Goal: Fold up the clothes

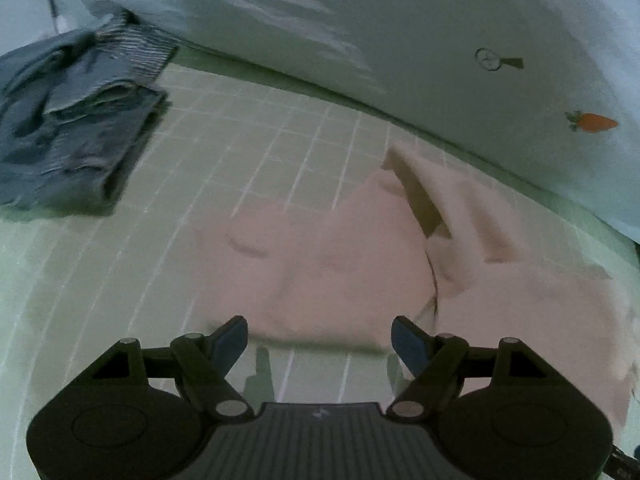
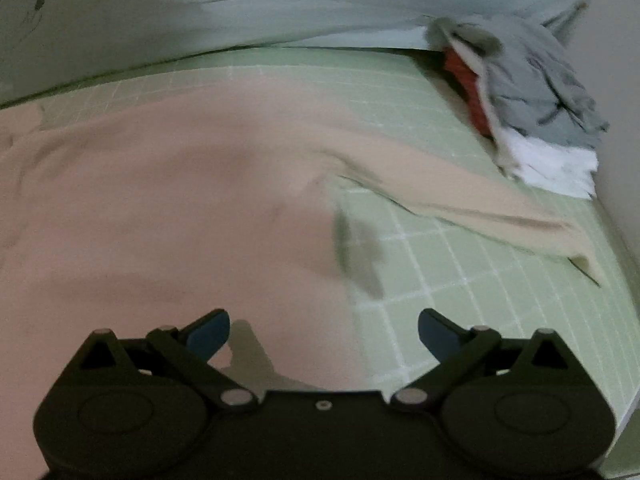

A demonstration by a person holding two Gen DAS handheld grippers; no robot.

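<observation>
A pale pink garment (image 1: 360, 256) lies spread on the green checked bed sheet (image 1: 240, 152). In the right wrist view the pink garment (image 2: 160, 200) fills the left and middle, with one long sleeve (image 2: 480, 208) stretched out to the right. My left gripper (image 1: 319, 340) is open and empty, just above the garment's near edge. My right gripper (image 2: 324, 332) is open and empty, over the garment's side edge where it meets the sheet (image 2: 460, 280).
A stack of folded blue-grey clothes (image 1: 68, 120) lies at the far left. A heap of grey, red and white clothes (image 2: 532, 96) lies at the far right. A pale blue quilt with carrot prints (image 1: 440, 40) runs along the back.
</observation>
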